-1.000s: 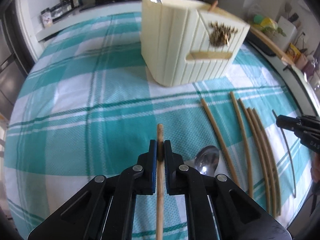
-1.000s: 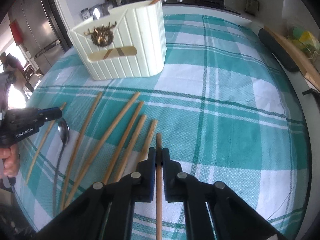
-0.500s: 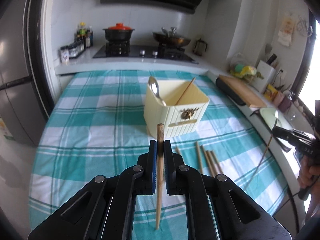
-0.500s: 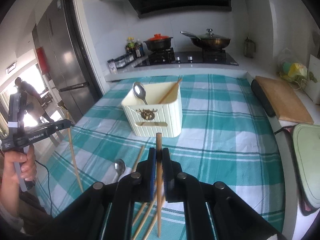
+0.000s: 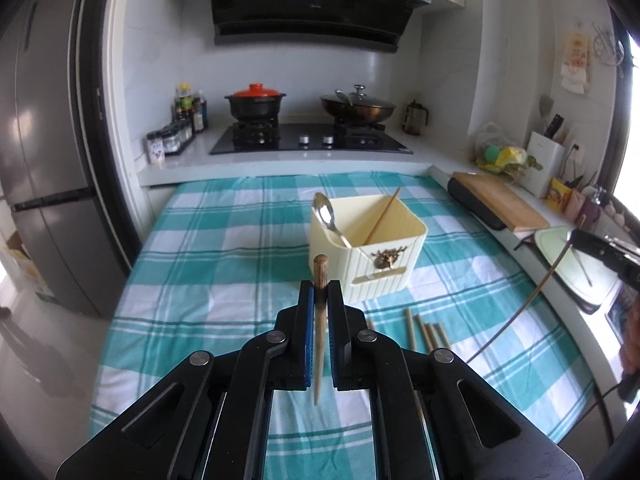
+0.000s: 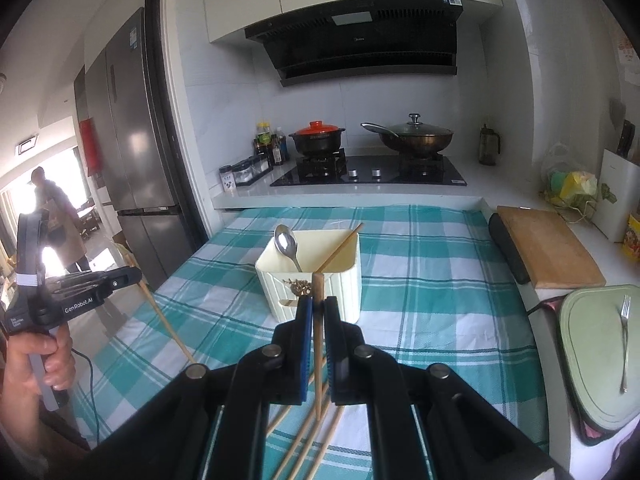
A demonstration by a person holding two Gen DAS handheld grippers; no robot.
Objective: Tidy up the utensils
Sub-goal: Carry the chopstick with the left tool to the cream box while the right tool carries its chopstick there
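Left wrist view: left gripper pinches one chopstick upright between its fingers; right gripper likewise.

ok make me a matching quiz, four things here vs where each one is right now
Things:
1. spoon
2. fork
3. red-lidded pot
4. left gripper's chopstick

Places:
A. on the stove
B. clamped between blue pads, off the table
C. leaning in the cream holder
D. on the pale green board

Pairs: 1-C, 2-D, 3-A, 4-B
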